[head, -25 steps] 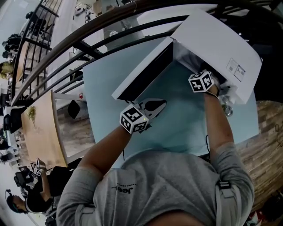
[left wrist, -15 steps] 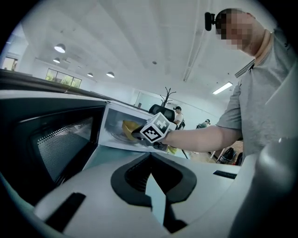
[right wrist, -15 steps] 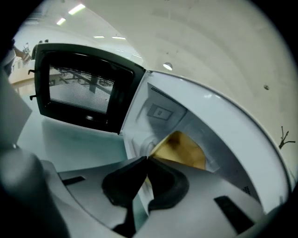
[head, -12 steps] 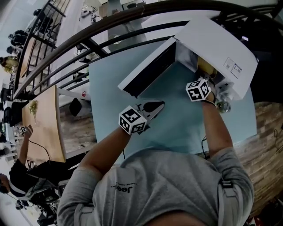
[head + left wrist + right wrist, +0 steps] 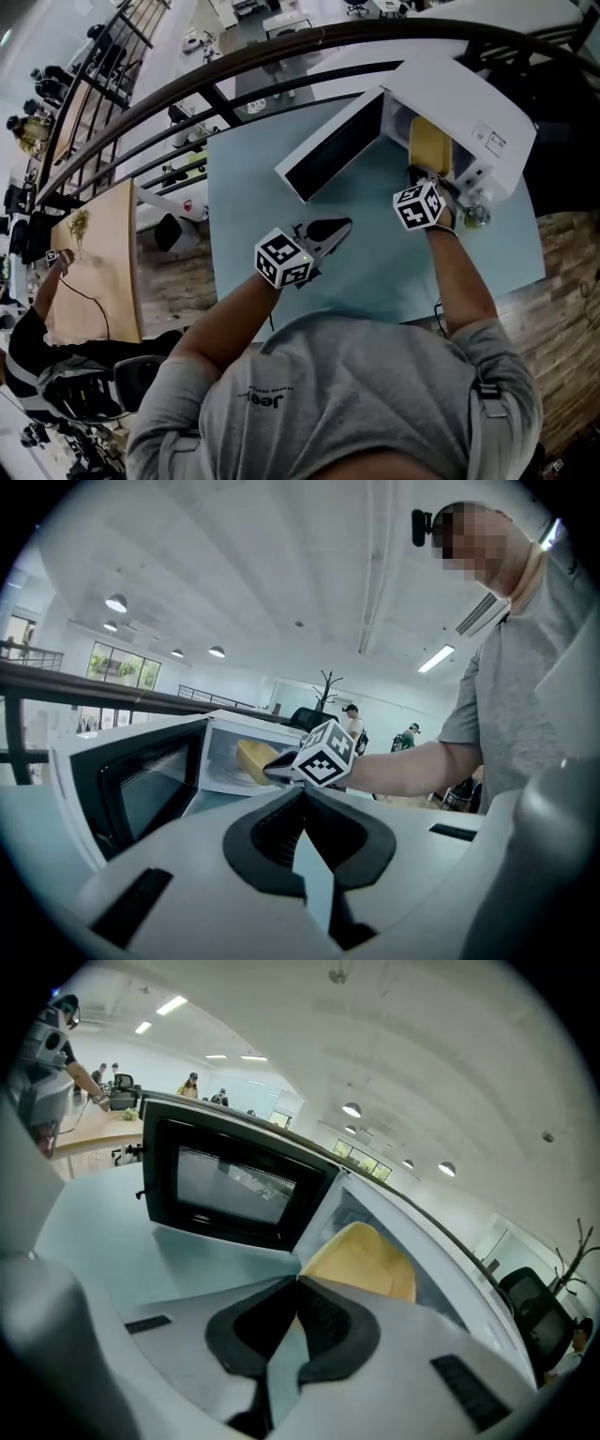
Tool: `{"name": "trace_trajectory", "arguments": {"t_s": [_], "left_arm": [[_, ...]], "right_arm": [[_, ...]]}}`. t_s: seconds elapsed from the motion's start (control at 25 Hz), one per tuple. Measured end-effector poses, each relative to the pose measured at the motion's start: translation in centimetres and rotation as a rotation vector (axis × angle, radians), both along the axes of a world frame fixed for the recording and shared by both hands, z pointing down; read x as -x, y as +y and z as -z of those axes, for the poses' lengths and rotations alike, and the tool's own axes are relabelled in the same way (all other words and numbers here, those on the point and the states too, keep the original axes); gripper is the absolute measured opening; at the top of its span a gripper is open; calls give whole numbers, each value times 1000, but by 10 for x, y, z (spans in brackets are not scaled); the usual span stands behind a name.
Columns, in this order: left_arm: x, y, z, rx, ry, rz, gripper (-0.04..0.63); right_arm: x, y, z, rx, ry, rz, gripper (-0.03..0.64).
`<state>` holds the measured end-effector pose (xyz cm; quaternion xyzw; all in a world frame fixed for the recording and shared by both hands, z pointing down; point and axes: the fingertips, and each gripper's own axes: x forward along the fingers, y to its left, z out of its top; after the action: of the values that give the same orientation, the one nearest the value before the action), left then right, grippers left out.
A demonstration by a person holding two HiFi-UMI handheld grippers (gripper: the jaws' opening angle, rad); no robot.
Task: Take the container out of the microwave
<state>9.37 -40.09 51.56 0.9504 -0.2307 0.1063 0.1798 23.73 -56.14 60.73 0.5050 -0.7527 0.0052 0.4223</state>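
Observation:
The white microwave [image 5: 473, 98] stands at the table's far right with its door [image 5: 333, 155] swung wide open. A yellow container [image 5: 430, 147] sits tilted in the opening, half out of the cavity. My right gripper [image 5: 427, 180] is shut on its near rim; in the right gripper view the jaws [image 5: 298, 1281] meet on the edge of the container [image 5: 366, 1258]. My left gripper [image 5: 339, 225] hovers over the table's middle, shut and empty [image 5: 303, 791], pointed at the microwave [image 5: 234, 747].
The light blue table [image 5: 375, 272] ends close to my body and at the right beside the microwave. A dark curved railing [image 5: 234, 66] runs behind it. A wooden table [image 5: 94, 262] and people are far below on the left.
My right gripper has drawn back out of the microwave cavity, bringing the yellow container to the opening. The left gripper has stayed in place.

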Motion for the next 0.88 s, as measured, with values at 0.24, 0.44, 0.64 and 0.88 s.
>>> {"name": "trace_trajectory", "arguments": {"t_s": [0.24,0.44,0.64,0.88], "left_arm": [[44,43,33,-67,43,-13,9],[97,89,58,-127,51,-12,9],[157,118,87,-191,63,39,9],[225,153,127,-249,96,111,9]], "right_arm": [[38,56,42,-28,-19,25,25],[81,105,82,-74,-17,47,23],[123,139,127,-138,-18,84,23],[169,178,189,-217,-8,158,23]]}}
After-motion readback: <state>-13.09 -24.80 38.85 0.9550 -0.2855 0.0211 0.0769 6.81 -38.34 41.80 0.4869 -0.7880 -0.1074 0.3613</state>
